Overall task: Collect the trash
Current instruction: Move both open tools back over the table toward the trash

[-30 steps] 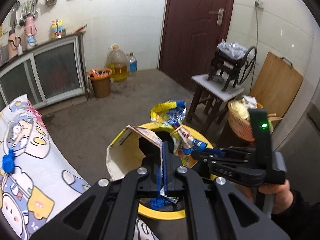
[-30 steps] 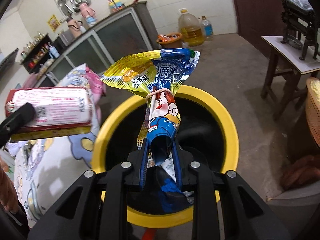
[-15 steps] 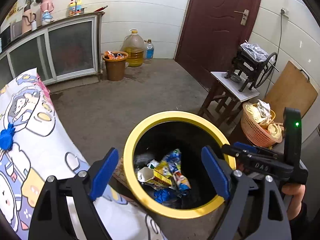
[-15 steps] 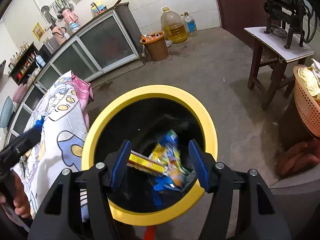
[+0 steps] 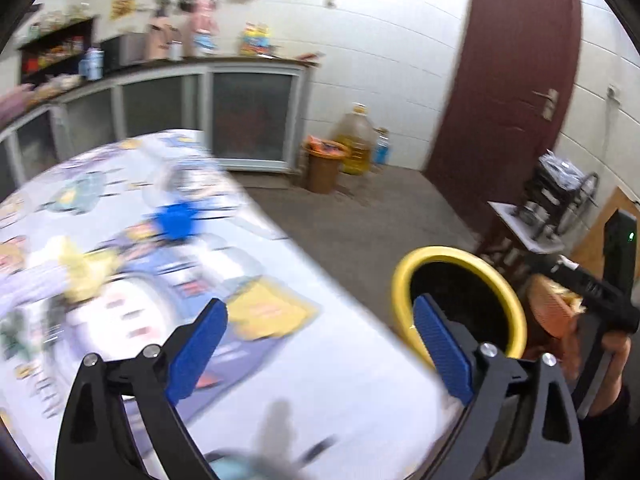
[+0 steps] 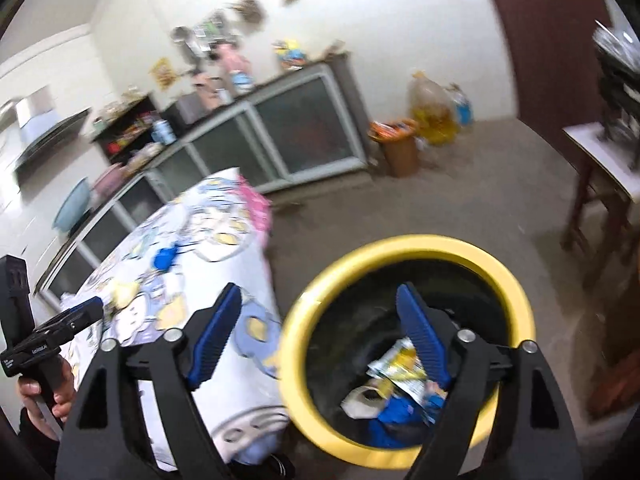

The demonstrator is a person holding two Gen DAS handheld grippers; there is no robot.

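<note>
left gripper (image 5: 318, 348): black frame, silver screws, blue ribbed pads | right gripper (image 6: 318, 332): same

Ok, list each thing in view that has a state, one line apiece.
left claw: open, empty, above the tablecloth.
right claw: open, empty, over the bin's near rim.
yellow-rimmed bin: uncovered, wrappers inside.
wrappers: lying loose in the bin.
blue scrap: lying on the tablecloth.
brown door: shut.

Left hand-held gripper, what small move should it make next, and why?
Probably reach forward toward the blue scrap on the table. The left hand-held gripper is open and empty, and earlier wrappers already lie in the bin.
</note>
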